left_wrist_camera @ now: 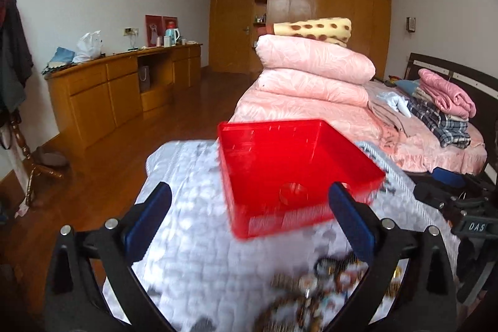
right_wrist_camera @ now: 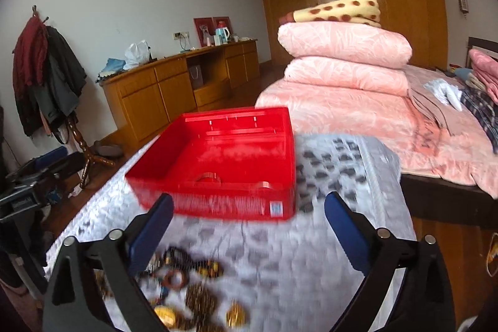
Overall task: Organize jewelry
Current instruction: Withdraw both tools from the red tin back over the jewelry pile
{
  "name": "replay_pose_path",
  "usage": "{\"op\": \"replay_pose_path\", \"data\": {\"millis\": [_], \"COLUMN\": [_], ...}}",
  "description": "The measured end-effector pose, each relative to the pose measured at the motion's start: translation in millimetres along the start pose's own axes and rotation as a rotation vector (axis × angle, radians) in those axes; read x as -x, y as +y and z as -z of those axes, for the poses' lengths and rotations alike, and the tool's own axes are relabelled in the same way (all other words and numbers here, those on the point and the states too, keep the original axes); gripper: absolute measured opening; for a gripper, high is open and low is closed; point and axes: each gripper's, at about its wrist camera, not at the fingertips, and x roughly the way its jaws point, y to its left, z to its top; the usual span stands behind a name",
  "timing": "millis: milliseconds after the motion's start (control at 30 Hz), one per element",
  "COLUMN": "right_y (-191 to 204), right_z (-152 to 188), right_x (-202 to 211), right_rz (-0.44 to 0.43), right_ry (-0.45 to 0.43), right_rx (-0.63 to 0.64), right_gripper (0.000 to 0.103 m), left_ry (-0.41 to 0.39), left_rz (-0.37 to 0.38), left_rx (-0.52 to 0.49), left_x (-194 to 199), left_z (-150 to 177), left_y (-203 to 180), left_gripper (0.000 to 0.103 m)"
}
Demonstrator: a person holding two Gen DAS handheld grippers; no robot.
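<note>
A: In the left wrist view the left gripper [left_wrist_camera: 249, 207] fills the bottom of the frame with its blue pads spread wide and nothing between them. The red tray [left_wrist_camera: 298, 195] sits at centre frame on the quilted cloth [left_wrist_camera: 193, 238], one corner turned toward the camera.

B: And the jewelry?

A: A blurred heap of jewelry [left_wrist_camera: 323, 288] at lower right, partly behind the right-hand finger; I cannot pick out single pieces.

B: The right wrist view shows it better. The jewelry [right_wrist_camera: 190, 291] lies at lower left on the cloth [right_wrist_camera: 280, 263]: a brown ring, dark beads, gold-coloured pieces (still soft with blur). The right gripper [right_wrist_camera: 249, 210] is also spread apart and holding nothing. The tray [right_wrist_camera: 224, 201] is at centre, near the jewelry but apart from it, and nothing lies inside it.

A: Anything only yours shows?

B: A white sticker on the tray's near wall, and a coat rack [right_wrist_camera: 46, 73] at left. Yours shows the folded clothes [left_wrist_camera: 442, 111] on the bed [left_wrist_camera: 311, 111] at right.
</note>
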Motion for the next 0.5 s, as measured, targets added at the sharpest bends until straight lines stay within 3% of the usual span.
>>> {"op": "replay_pose_path", "data": {"millis": [500], "right_y": [10], "right_z": [70], "right_x": [8], "right_rz": [-0.022], "right_ry": [0.162], "right_rx": [-0.001], "right_gripper": [0.096], "left_ry": [0.145], "left_rz": [-0.036], "left_rx": [0.022], "left_x": [27], "left_z": [86], "left_y": [0], "left_gripper": [0.098]}}
